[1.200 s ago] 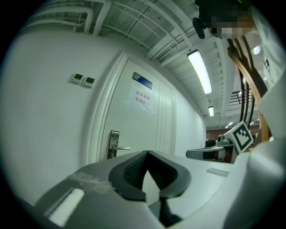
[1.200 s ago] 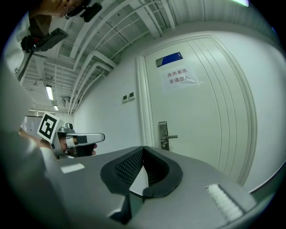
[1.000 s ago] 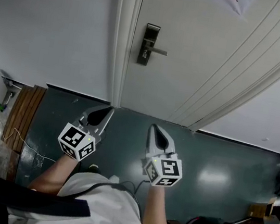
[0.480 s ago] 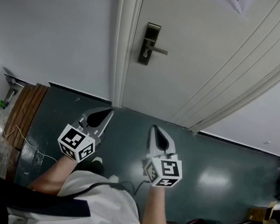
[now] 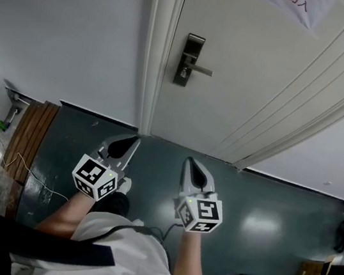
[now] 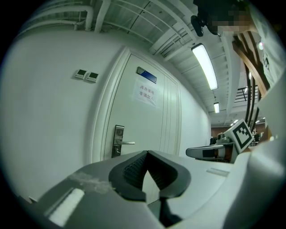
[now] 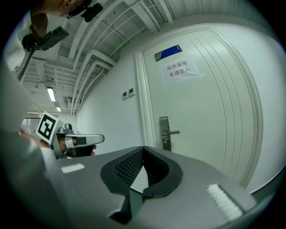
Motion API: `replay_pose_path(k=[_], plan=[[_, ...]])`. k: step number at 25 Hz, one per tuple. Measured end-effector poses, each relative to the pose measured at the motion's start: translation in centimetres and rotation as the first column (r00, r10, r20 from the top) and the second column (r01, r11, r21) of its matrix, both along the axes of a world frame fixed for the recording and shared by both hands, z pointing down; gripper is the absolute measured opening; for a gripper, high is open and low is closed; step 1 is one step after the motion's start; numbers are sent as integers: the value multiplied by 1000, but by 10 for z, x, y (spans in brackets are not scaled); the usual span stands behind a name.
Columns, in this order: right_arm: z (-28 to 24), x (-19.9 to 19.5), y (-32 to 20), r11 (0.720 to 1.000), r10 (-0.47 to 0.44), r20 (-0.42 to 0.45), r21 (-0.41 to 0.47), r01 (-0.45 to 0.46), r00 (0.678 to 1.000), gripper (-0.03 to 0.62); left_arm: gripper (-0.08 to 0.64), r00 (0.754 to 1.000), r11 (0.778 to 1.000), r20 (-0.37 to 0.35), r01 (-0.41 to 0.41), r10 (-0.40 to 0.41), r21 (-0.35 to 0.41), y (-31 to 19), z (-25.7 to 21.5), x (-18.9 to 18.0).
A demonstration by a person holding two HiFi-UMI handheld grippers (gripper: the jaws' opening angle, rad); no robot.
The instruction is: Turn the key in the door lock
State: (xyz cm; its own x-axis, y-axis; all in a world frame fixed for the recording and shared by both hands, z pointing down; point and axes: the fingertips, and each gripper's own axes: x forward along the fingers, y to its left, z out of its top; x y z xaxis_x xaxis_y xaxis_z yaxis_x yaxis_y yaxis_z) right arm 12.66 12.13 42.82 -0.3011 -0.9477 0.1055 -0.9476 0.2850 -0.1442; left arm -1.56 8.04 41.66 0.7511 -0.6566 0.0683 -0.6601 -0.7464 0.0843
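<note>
Facing the door (image 5: 264, 83): approach step, nothing grasped yet.
Left claw (image 5: 131, 144) and right claw (image 5: 189, 163) are both pinched closed and empty, well below the lock plate (image 5: 185, 60). Any key under its lever handle (image 5: 199, 70) is too small to tell. Next, I judge, one claw must reach the lock plate, open, and grip the key.

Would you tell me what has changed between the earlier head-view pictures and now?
The silver lock plate with its lever handle on the white door now sits lower and further right in the head view, and more of the paper notice shows: the person has edged towards the door. Nothing was taken hold of or let go. The left gripper and right gripper stay shut, empty, short of the door.
</note>
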Motion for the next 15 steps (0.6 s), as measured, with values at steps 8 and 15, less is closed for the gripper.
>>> replay_pose_path(k=[8, 15], plan=[[2, -5, -70, 1000, 10, -43, -28, -12, 999, 8, 5, 1000, 999, -14, -12, 12, -33, -77, 5, -5], [-1, -8, -131, 998, 49, -46, -45, -51, 998, 8, 5, 999, 998, -25, -46, 45, -42, -148, -2, -7]])
